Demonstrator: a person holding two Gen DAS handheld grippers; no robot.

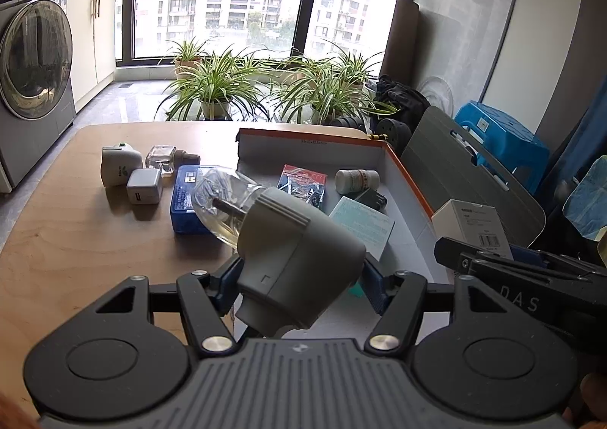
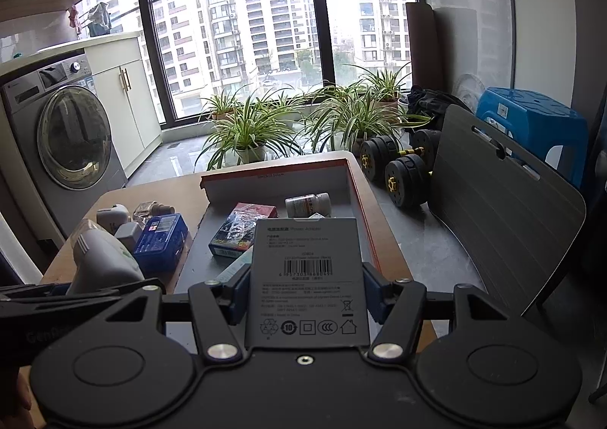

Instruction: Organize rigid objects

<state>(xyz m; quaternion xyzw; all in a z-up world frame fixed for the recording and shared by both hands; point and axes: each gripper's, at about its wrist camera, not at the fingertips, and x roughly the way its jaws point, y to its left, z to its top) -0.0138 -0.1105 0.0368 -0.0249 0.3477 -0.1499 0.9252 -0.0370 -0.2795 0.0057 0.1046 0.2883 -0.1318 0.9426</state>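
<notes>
Closest to the left wrist camera, the left gripper [image 1: 299, 277] pinches a grey plug-in device [image 1: 299, 258], its blue pads pressed against both sides of the grey body. A clear bottle of pale liquid [image 1: 220, 201] is screwed into the device's far end and points away, up and to the left, hanging over the near edge of the wooden table [image 1: 76, 239].

Over on the right, the right gripper [image 2: 306, 292] clamps a white power adapter box [image 2: 307, 277] between its pads, label side up with a barcode and recycling marks showing, held above the near end of the open cardboard tray [image 2: 354, 182]. That same box shows at the right edge of the left view [image 1: 470, 224].

Inside the orange-rimmed tray lie a deck of cards [image 1: 301, 182], a small white pill bottle [image 1: 357, 179] on its side at the far end, a pale green paper packet [image 1: 360, 227] nearer, and a dark item I cannot make out between them.

Left of the tray, on the bare wood, sit a blue box [image 1: 187, 201], a small grey charger cube [image 1: 145, 186], a second white plug-in device [image 1: 119, 163] and another clear bottle [image 1: 167, 159] lying on its side at the far end.

Beyond the table: potted spider plants [image 1: 216, 87], a washing machine [image 1: 34, 68] at the left, dumbbells [image 2: 402, 171] and a blue stool [image 2: 531, 125] at the right.
</notes>
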